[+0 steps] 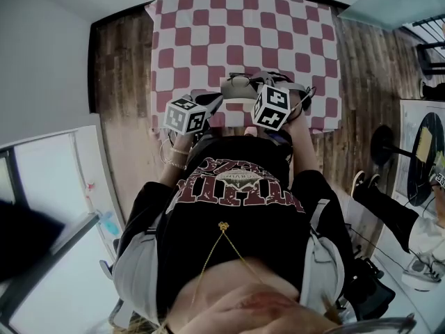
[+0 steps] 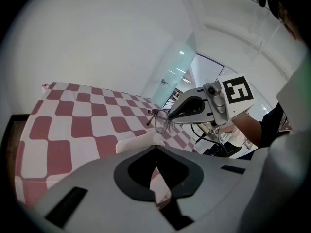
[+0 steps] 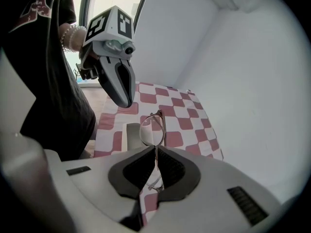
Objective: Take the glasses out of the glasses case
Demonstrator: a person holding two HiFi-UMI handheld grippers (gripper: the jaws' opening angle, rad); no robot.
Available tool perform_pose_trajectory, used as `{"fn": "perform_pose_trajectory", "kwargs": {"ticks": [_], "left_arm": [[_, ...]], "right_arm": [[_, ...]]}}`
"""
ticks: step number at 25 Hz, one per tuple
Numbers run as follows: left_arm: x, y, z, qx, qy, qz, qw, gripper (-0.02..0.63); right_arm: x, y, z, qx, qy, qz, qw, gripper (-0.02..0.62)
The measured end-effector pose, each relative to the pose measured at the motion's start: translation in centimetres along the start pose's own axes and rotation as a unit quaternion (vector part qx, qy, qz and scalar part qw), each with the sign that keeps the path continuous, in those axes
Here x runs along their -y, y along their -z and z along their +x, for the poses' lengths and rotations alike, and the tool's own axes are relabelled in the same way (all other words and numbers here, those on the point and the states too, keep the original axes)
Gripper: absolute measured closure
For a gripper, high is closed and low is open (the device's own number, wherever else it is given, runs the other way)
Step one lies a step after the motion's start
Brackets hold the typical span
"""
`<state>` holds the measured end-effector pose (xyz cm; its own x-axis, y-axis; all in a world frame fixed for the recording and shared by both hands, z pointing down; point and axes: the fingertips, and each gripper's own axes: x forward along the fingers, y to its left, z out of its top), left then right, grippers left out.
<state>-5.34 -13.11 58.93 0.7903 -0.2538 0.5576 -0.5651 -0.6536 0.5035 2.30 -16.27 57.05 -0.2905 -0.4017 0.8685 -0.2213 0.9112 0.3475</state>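
A white glasses case (image 2: 137,141) lies on the checkered tablecloth (image 2: 73,120) near the table's front edge. My right gripper (image 3: 155,149) is shut on thin-rimmed glasses (image 3: 152,129) and holds them up above the case (image 3: 131,136). In the left gripper view the glasses (image 2: 163,122) hang from the right gripper (image 2: 170,116). My left gripper (image 2: 155,148) has its jaws together, just short of the case. In the right gripper view it (image 3: 123,100) hovers over the case's near end. Both grippers (image 1: 217,101) (image 1: 261,92) meet at the case (image 1: 236,100) in the head view.
The cloth-covered table (image 1: 208,26) stands against a white wall, with wooden floor (image 1: 118,68) on both sides. A person's dark shirt (image 1: 236,207) fills the near side. Another person's legs and shoes (image 1: 389,207) are at the right.
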Motion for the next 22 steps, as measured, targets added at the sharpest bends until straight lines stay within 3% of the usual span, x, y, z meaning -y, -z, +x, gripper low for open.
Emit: {"fn": "perform_pose_trajectory", "kwargs": {"ticks": [12,22], "left_arm": [[-0.3,0.4,0.4,-0.004,-0.002,-0.002,1.0000,0.598],[-0.4,1.4,1.0,-0.015,0.000,-0.010,0.9998,0.598]], "right_arm": [[1.3,-1.0,-3.2,0.022,0.002,-0.002,1.000,0.563],[0.8,-1.1,-4.3,0.032,-0.022,-0.002,0.999,0.563]]}}
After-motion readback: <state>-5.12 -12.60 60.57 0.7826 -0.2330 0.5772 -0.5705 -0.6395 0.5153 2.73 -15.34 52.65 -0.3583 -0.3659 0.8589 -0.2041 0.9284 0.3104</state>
